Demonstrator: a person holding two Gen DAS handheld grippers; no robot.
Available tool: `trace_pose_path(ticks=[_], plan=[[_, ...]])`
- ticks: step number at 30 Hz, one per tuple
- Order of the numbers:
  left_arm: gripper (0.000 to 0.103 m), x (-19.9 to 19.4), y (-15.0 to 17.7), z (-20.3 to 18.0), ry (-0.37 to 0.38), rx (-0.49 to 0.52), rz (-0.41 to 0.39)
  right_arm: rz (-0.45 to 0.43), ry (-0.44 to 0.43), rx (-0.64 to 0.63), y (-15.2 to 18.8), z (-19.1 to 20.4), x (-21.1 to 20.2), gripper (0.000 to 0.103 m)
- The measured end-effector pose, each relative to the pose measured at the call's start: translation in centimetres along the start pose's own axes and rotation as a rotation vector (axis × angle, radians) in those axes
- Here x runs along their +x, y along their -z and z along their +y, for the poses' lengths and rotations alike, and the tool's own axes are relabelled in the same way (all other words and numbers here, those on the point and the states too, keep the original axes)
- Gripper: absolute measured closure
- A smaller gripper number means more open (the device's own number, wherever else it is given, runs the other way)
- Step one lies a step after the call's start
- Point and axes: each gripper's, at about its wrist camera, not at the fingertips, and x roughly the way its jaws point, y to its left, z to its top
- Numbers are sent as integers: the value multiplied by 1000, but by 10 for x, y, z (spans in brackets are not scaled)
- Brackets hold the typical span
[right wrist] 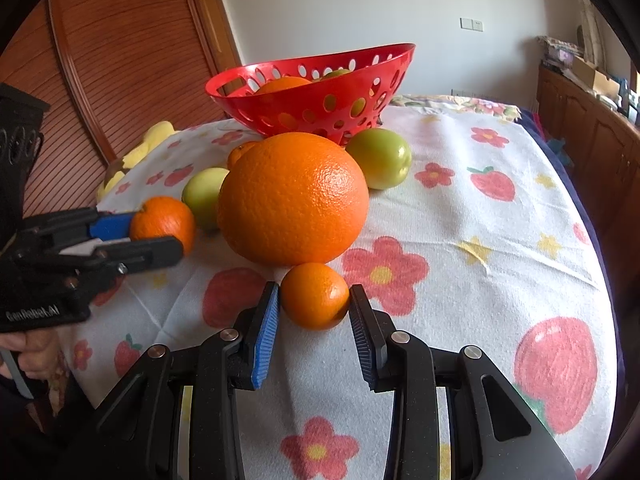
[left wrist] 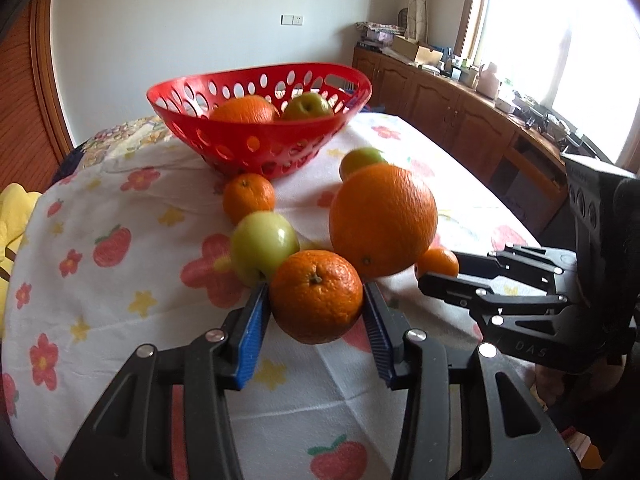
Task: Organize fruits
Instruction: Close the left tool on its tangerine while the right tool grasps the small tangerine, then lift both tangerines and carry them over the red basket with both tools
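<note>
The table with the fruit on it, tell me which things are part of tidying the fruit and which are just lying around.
Part of the job:
red basket
big orange
green apples
small mandarin, clamped in the right gripper
medium orange, clamped in the left gripper

Just lying about:
yellow plush toy
flowered tablecloth
cabinet clutter

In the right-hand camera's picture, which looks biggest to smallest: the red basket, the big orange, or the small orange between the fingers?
1. Red perforated plastic basket, though farthest away.
2. Big round orange.
3. Small orange, though nearest the camera.
</note>
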Motion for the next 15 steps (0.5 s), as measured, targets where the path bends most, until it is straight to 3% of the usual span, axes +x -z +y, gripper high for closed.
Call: trace_pose_path(ticks=[15], plan=[[58, -18, -28, 10, 7, 4, -72, -39, 70, -3, -16, -10, -24, 68]])
